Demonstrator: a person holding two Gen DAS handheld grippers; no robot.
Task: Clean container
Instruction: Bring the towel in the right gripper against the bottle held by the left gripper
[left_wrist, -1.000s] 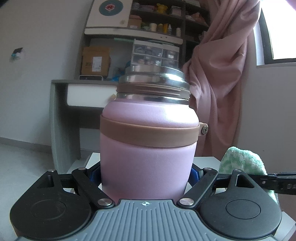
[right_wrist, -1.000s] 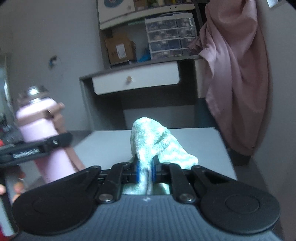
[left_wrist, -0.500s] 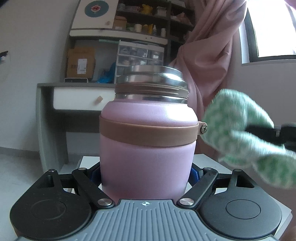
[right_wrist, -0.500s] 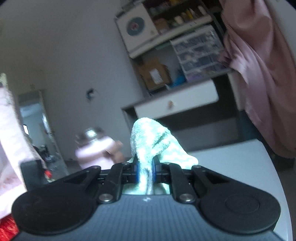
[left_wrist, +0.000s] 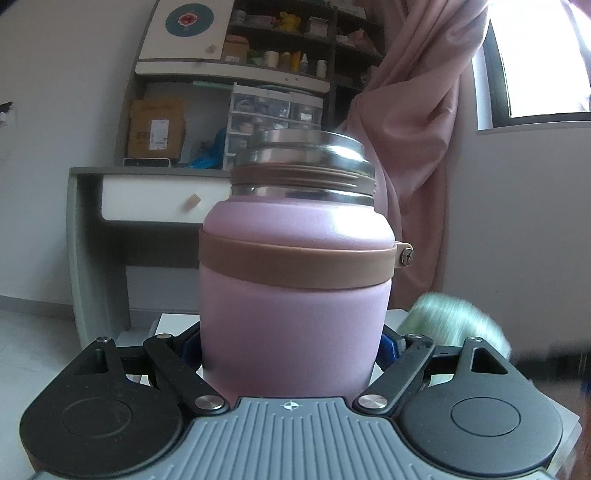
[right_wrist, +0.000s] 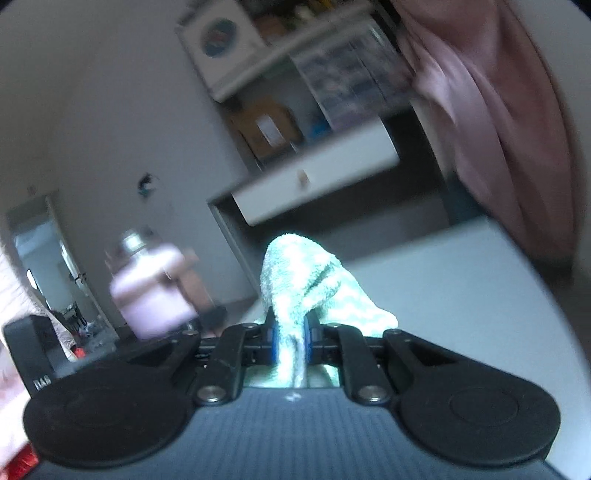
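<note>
A pink container (left_wrist: 295, 306) with a brown band and a bare steel threaded neck stands upright between the fingers of my left gripper (left_wrist: 291, 343), which is shut on its lower body. No lid is on it. In the right wrist view the same container (right_wrist: 147, 291) shows blurred at the left. My right gripper (right_wrist: 290, 341) is shut on a green and white cloth (right_wrist: 306, 284), whose bunched end sticks out past the fingertips. In the left wrist view that cloth (left_wrist: 454, 321) is a blur low at the container's right side, apart from it.
A small white table (right_wrist: 461, 295) lies under both grippers. Behind it stand a grey desk with a white drawer (left_wrist: 155, 199), shelves with boxes, and a pink curtain (left_wrist: 417, 122) at the right beside a window.
The cloth in my right gripper rose beside the container's shoulder, then dropped back low at its right. The right wrist view has tilted. The left gripper and container stayed put.
</note>
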